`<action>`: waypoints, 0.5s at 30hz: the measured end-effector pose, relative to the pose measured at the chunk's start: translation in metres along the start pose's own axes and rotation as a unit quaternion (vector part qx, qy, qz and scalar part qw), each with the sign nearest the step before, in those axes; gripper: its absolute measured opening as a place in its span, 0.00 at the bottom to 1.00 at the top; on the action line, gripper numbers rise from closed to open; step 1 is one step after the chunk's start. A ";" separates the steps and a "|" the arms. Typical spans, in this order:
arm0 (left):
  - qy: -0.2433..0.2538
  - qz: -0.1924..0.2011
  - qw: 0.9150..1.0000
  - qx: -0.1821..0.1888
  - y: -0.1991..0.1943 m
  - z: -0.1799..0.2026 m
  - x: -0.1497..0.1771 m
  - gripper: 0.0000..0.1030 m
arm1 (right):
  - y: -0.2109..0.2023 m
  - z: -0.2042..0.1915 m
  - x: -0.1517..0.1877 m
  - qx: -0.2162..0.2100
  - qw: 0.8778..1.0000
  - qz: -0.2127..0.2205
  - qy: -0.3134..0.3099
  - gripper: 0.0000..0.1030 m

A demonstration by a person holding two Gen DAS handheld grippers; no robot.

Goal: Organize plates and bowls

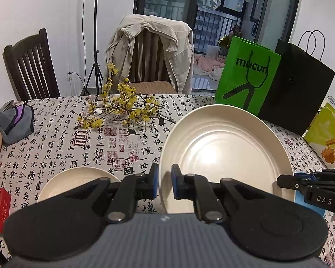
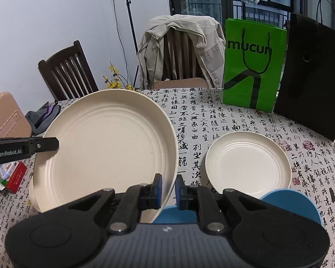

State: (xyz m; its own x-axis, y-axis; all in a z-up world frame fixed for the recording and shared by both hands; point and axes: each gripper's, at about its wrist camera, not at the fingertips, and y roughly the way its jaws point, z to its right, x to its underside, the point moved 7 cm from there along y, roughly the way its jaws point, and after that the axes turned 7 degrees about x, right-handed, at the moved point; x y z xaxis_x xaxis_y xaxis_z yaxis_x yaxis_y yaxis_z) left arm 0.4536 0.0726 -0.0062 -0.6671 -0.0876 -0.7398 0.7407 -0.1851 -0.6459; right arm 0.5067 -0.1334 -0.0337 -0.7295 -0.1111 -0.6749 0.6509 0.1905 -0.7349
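A large cream plate (image 1: 225,154) (image 2: 105,147) is held tilted above the table. My left gripper (image 1: 165,184) is shut on its left rim. My right gripper (image 2: 168,191) is shut on its right rim. A small cream plate (image 2: 248,163) lies flat on the tablecloth to the right of the big plate. Another small cream plate (image 1: 73,182) lies at the lower left in the left wrist view, partly hidden by my gripper. A blue plate (image 2: 290,203) sits under my right gripper, mostly hidden.
A green paper bag (image 1: 245,78) and a black bag (image 1: 299,89) stand at the back right. Yellow flower branches (image 1: 120,107) lie mid-table. A grey pouch (image 1: 14,122) and a red box (image 1: 2,210) sit at the left. Two chairs (image 1: 149,53) stand behind the table.
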 end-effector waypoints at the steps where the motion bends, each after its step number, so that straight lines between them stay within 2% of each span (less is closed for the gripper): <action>1: 0.001 0.001 1.000 0.000 -0.002 0.001 0.001 0.12 | -0.003 0.000 0.002 0.000 1.000 0.001 0.000 0.11; 15: 0.013 0.016 1.000 0.001 -0.034 0.020 0.021 0.12 | -0.036 0.006 0.027 -0.003 1.000 0.013 0.006 0.11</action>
State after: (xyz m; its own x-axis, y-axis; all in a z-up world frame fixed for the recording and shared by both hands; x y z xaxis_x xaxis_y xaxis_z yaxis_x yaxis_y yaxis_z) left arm 0.4129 0.0572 0.0041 -0.6406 -0.0685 -0.7649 0.7615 -0.1852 -0.6212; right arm 0.4649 -0.1494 -0.0257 -0.7147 -0.0948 -0.6929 0.6685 0.1988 -0.7167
